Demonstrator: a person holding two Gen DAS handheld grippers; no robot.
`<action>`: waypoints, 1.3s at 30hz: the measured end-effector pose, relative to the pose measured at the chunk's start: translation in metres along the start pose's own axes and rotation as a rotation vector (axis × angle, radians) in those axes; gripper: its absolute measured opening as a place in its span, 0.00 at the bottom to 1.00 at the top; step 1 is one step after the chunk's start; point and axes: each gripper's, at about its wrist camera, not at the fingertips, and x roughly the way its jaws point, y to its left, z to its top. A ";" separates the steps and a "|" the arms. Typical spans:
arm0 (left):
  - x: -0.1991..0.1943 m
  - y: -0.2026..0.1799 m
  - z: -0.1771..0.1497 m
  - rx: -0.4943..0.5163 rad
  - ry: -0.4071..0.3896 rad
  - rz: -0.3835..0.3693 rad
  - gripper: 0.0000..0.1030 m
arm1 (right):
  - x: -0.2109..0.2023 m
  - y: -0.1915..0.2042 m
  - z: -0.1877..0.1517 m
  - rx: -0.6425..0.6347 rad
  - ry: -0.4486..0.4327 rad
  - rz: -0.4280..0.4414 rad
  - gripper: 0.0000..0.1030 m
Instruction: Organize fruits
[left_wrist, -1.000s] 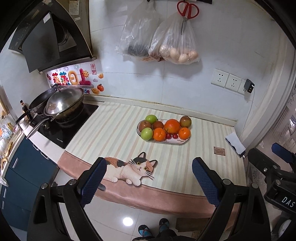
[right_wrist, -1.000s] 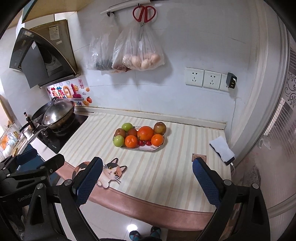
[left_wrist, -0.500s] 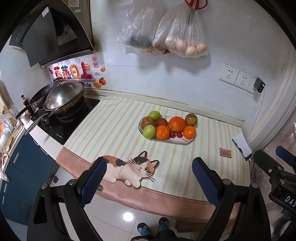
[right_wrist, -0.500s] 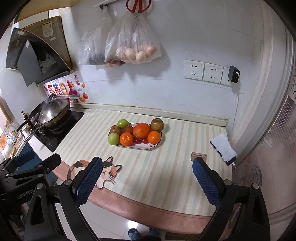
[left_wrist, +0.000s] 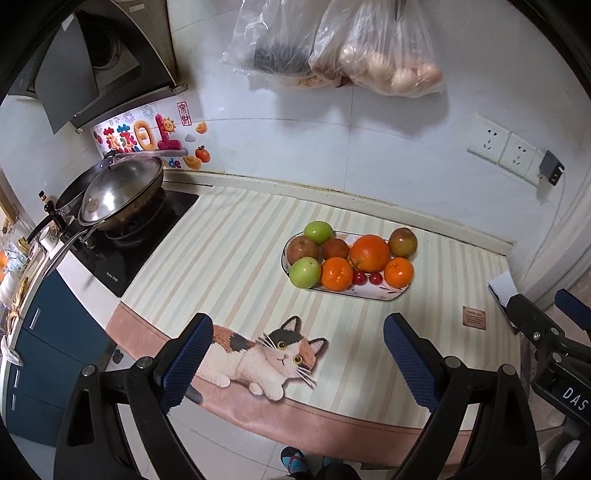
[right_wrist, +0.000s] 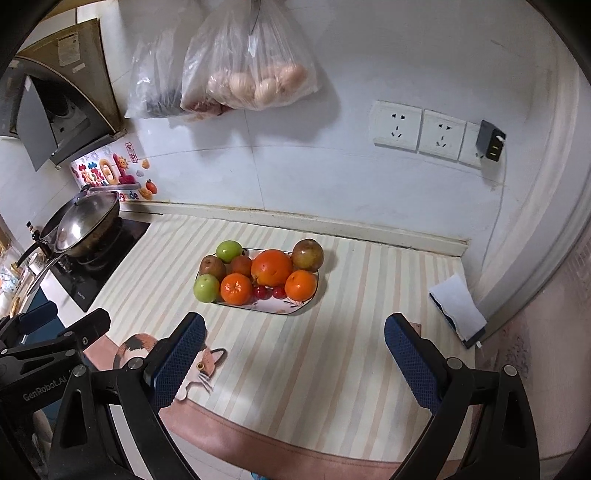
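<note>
Since we have yet to pick anything up, our left gripper (left_wrist: 297, 354) hangs over the near edge of the striped, cat-printed table (left_wrist: 236, 258) with its jaws spread wide and empty, aimed loosely at the white oval fruit plate (left_wrist: 373, 293). From the left wrist view the fruit is heaped there: two green apples, a large orange (left_wrist: 369, 252), two smaller tangerines and small red cherries, all touching, so we judge the outer pieces the easiest first grasp. A steel wok (left_wrist: 122, 192) sits well apart on the stove

From the right wrist view our right gripper (right_wrist: 295, 356) likewise hovers open and empty, short of the plate (right_wrist: 275, 306), which lies ahead between its blue pads (right_wrist: 412, 363). A folded white cloth (right_wrist: 458, 306) lies beside the wall, clear of our path
</note>
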 end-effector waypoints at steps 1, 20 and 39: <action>0.004 0.000 0.002 0.002 0.004 0.003 0.92 | 0.005 0.000 0.001 -0.001 0.004 0.002 0.97; 0.042 -0.003 0.010 0.022 0.053 0.018 0.92 | 0.054 0.006 0.006 0.000 0.062 -0.013 0.97; 0.037 0.005 0.009 0.004 0.039 0.004 0.96 | 0.054 0.011 0.001 0.005 0.063 0.007 0.97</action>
